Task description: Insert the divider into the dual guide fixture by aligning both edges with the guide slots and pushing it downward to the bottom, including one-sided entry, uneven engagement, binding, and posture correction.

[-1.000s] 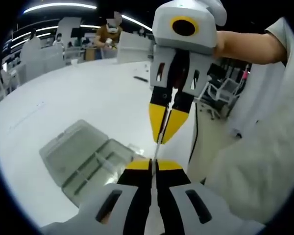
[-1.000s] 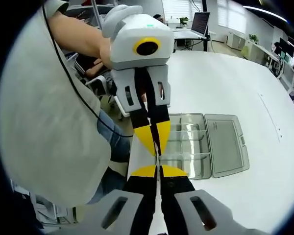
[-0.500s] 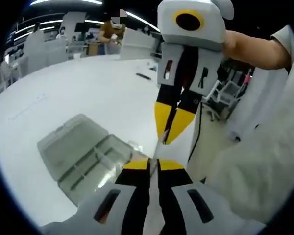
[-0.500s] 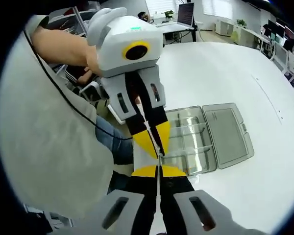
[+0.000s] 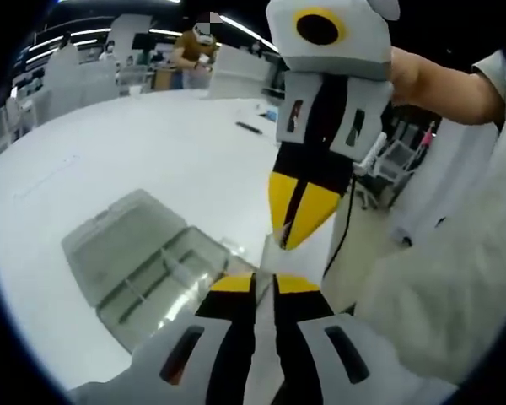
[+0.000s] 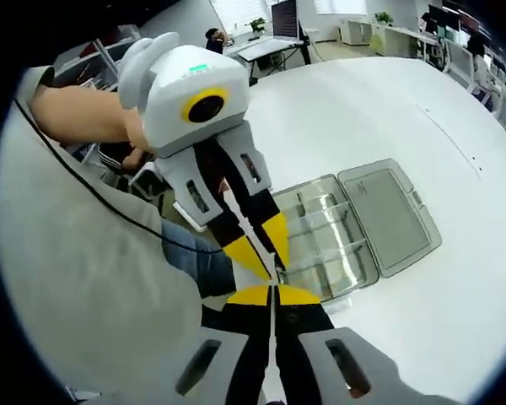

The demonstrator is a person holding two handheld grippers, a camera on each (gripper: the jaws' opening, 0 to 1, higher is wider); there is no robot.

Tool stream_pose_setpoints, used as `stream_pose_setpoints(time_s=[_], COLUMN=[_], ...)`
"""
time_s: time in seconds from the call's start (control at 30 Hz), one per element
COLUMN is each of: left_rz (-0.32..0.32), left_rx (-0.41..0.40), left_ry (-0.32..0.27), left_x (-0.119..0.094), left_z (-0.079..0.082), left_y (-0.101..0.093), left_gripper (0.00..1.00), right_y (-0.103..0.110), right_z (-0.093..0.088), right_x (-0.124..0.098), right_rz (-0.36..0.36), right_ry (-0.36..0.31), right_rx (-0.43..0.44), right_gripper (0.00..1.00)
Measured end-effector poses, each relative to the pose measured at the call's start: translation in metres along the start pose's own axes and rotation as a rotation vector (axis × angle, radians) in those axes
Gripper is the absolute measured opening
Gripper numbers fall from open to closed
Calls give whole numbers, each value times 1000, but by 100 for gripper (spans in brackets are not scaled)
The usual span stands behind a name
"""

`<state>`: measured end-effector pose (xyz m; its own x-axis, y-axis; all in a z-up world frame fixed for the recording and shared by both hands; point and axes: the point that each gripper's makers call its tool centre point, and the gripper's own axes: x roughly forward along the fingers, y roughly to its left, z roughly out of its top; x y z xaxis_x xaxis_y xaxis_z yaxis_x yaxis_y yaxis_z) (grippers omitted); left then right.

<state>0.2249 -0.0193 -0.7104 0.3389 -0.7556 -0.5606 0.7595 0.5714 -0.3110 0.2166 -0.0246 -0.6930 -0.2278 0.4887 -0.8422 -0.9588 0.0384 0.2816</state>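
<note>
A thin clear divider (image 5: 267, 256) hangs edge-on in the air between the two grippers. My left gripper (image 5: 264, 280) is shut on its near edge. My right gripper (image 5: 285, 242) comes down from above, its yellow fingertips shut on the far edge. In the right gripper view the right gripper (image 6: 271, 292) holds the divider (image 6: 275, 276) from below, and the left gripper (image 6: 271, 262) reaches in from the upper left. The fixture is a clear plastic compartment box (image 5: 164, 287) with guide slots, lying on the table with its lid (image 5: 110, 240) folded open. The box (image 6: 325, 240) lies beyond the jaws, apart from the divider.
The white table (image 5: 152, 152) stretches wide behind the box, its near edge (image 6: 236, 278) just under the grippers. The person's grey shirt (image 5: 438, 278) and bare forearm (image 6: 76, 114) are close by. Chairs and desks stand at the back, and another person (image 5: 198, 46) sits beyond the table.
Both grippers have stayed shut on the divider. In the right gripper view the left gripper has leaned further to the left. In the left gripper view the right gripper has come closer.
</note>
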Motion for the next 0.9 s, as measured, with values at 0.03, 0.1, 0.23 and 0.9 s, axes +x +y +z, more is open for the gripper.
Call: stream_pose_setpoints(time_s=[0.03, 0.1, 0.23, 0.9], left_rz=[0, 0, 4, 33], left_rx=[-3, -2, -8, -29], left_ry=[2, 3, 1, -9], left_x=[0, 1, 2, -2], left_z=[0, -1, -1, -4], left_y=[0, -1, 0, 4], left_gripper=[4, 5, 5, 7], right_y=[0, 0, -1, 1], right_z=[0, -1, -1, 10], right_x=[0, 0, 1, 3], right_rz=[0, -3, -4, -17], right_ry=[1, 10, 10, -7], right_rx=[-1, 1, 17, 1], right_gripper=[0, 0, 0, 0])
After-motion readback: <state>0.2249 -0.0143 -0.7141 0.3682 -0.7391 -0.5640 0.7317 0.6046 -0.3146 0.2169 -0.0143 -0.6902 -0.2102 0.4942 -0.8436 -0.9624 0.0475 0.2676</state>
